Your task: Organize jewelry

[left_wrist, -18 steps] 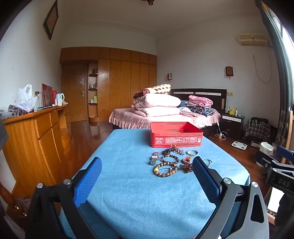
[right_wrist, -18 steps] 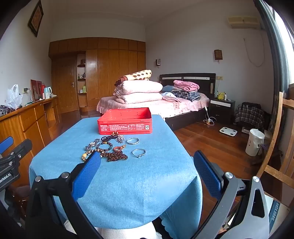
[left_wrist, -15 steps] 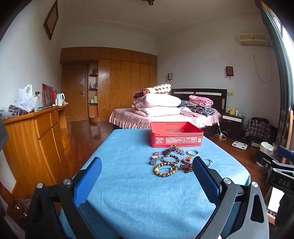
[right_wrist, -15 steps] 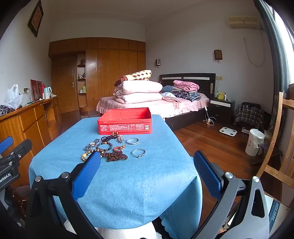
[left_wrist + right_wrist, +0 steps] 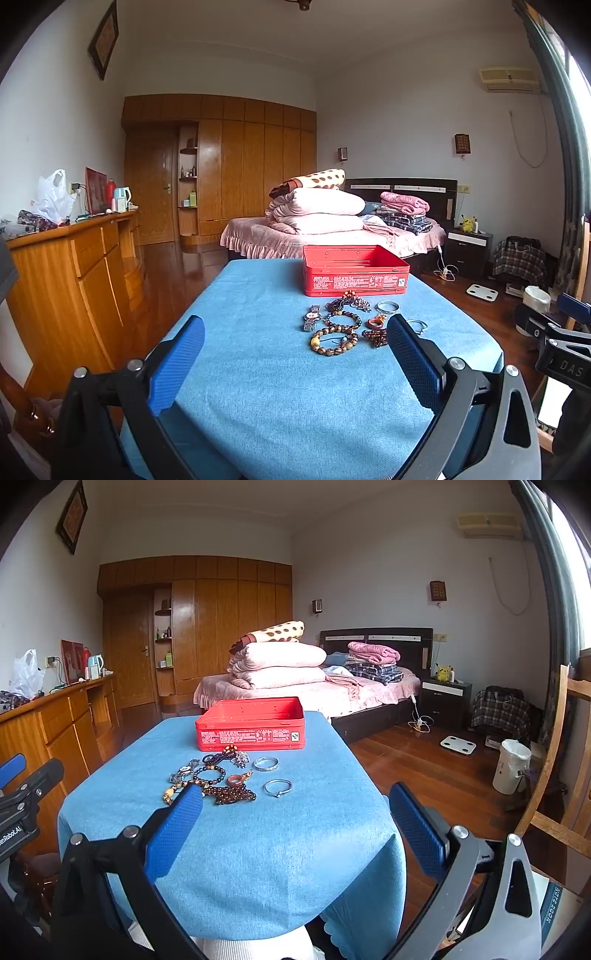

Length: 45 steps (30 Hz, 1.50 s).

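Jewelry (image 5: 343, 325) on the table (image 5: 258, 387), before the tin (image 5: 354, 271) (bed (image 5: 332, 236) behind).

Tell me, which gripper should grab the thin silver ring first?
Probably the right gripper. The ring lies on the right edge of the jewelry pile, almost straight ahead between its open jaws. In the left gripper's view, a finger partly hides the ring. Both are open and empty.
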Each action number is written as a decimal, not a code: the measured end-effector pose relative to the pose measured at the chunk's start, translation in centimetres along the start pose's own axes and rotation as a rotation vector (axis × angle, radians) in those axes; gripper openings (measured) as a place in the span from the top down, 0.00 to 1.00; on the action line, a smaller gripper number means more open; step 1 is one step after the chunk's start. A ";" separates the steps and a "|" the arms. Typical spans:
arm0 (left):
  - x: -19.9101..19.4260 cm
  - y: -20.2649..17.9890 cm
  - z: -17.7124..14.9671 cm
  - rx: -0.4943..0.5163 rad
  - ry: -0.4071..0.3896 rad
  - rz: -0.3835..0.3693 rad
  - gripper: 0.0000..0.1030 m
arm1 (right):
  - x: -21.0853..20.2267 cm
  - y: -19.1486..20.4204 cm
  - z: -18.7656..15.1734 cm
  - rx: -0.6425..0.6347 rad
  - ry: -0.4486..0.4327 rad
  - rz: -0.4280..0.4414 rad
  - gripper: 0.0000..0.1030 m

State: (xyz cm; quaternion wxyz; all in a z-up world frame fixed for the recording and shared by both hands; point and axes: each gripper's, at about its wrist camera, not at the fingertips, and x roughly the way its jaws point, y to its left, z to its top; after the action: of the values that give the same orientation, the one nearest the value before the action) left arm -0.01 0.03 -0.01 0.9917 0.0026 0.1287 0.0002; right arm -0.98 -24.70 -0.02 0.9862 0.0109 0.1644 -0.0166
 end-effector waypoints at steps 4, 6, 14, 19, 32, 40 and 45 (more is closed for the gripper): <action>0.0 0.0 0.0 0.000 0.000 0.000 0.06 | 0.0 0.2 -0.1 0.001 -0.001 0.000 0.05; 0.0 0.0 0.0 -0.001 -0.001 0.001 0.06 | 0.0 0.0 0.1 -0.002 -0.001 0.001 0.05; 0.1 0.1 0.0 -0.003 -0.001 0.000 0.06 | -0.1 0.0 0.2 -0.002 0.000 0.000 0.05; 0.1 0.1 0.0 -0.003 -0.001 0.000 0.06 | -0.1 0.0 0.1 -0.002 0.000 0.001 0.05; 0.1 0.1 0.0 -0.003 -0.001 0.001 0.06 | -0.1 0.0 0.1 -0.003 0.000 0.000 0.05; 0.1 0.1 0.0 -0.004 -0.002 0.001 0.06 | -0.1 0.1 0.3 -0.003 0.000 0.000 0.05; 0.1 0.1 0.0 -0.005 -0.001 0.001 0.06 | -0.1 0.2 0.3 -0.003 0.001 0.001 0.05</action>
State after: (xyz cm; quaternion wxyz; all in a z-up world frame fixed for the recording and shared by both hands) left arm 0.07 0.15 -0.01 0.9918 0.0004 0.1281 0.0009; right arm -0.96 -24.56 0.34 0.9861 0.0095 0.1649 -0.0160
